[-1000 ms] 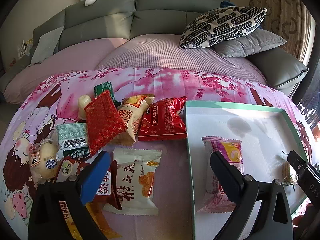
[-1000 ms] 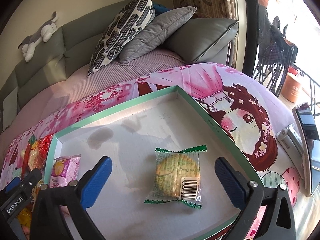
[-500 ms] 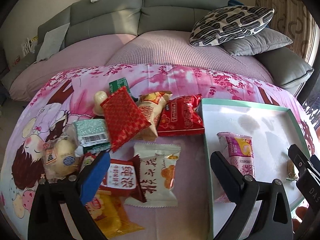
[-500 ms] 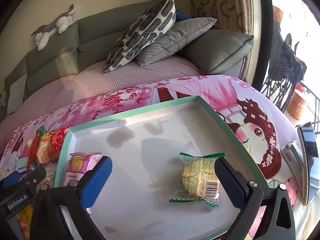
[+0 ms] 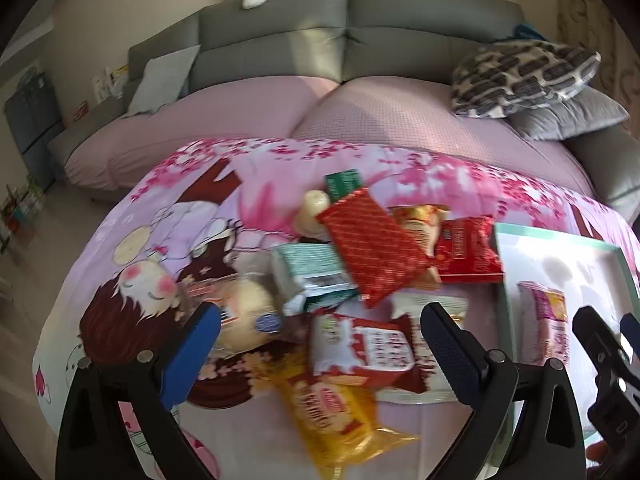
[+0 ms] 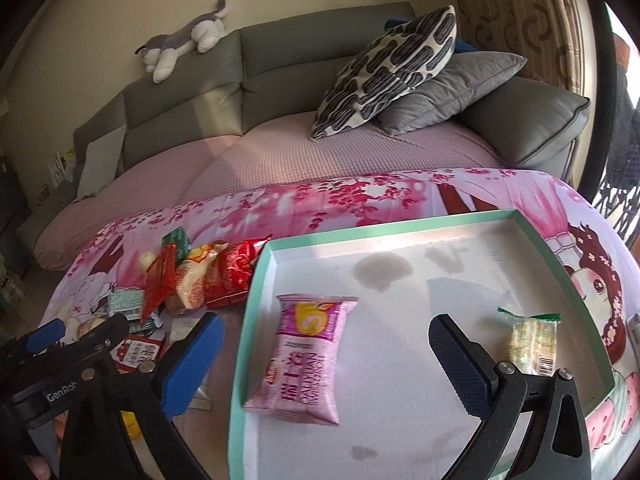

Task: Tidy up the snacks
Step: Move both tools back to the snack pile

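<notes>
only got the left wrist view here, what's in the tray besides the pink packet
Observer: One more thing, a green-edged biscuit packet, lying near the right wall of the tray.
Operator: right tongs holding anything
Observer: No. The right tongs are open and empty; the pink packet shows between their fingers.
Operator: room for more in there
Observer: Yes, the tray floor between the two packets is bare.

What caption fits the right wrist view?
Open right gripper over a tray holding a pink snack and a cookie pack.
</notes>
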`<state>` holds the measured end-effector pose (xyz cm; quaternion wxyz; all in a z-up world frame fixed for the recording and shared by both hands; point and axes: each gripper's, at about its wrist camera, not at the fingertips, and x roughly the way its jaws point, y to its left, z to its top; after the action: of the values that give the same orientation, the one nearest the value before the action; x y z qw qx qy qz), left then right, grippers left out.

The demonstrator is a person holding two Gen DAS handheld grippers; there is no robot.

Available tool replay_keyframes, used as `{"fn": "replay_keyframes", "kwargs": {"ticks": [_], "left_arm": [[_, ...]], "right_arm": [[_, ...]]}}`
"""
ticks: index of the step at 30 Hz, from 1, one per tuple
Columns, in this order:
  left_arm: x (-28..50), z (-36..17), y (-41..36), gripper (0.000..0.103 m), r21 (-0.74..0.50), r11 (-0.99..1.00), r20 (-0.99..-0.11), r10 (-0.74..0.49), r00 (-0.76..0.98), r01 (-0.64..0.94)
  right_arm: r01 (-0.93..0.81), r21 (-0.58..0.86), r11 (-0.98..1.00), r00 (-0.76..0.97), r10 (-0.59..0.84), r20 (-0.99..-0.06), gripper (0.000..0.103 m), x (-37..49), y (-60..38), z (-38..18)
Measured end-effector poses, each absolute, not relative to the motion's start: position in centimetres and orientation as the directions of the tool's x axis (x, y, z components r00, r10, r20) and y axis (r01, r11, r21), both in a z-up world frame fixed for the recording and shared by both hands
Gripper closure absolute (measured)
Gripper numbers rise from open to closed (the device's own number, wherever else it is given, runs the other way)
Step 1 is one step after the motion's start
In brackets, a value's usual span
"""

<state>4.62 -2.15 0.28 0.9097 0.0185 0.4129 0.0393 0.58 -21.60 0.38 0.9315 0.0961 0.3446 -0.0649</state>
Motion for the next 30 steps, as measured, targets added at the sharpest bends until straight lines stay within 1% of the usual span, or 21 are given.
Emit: {"fn": "replay_keyframes", "kwargs": {"ticks": [4,15,24,30], "left_arm": [[4.4,-0.1,0.3,0.003,0.054,0.991,-0.757,0.119,0.643,-0.120],[4.1,-1.1,4.6,0.003,0.042,0.979,-0.781,0.158,0.604,-0.201],[4.3,-2.2,6.5,0.003,0.018,0.978,-0.807,0.137,0.574,-0.207],[4.4,-2.5,6.9,0.003,-0.014,0.984,-0.817,0.092,0.569,-0.180]], "right_arm": [[0.131,0.117,0.984,0.743,-0.019,-0.669,0.000,1.1,-19.3,0.2],[0.021,0.107,0.994,0.713,0.061,-0.699,0.000,2.0,-14.0,-0.7],[-0.037,0.091,0.995,0.687,0.091,-0.721,0.000,2.3,-11.2,-1.7],[-0.017,0.102,0.995,0.689,0.086,-0.720,0.000,2.3,-11.5,-1.9]]}}
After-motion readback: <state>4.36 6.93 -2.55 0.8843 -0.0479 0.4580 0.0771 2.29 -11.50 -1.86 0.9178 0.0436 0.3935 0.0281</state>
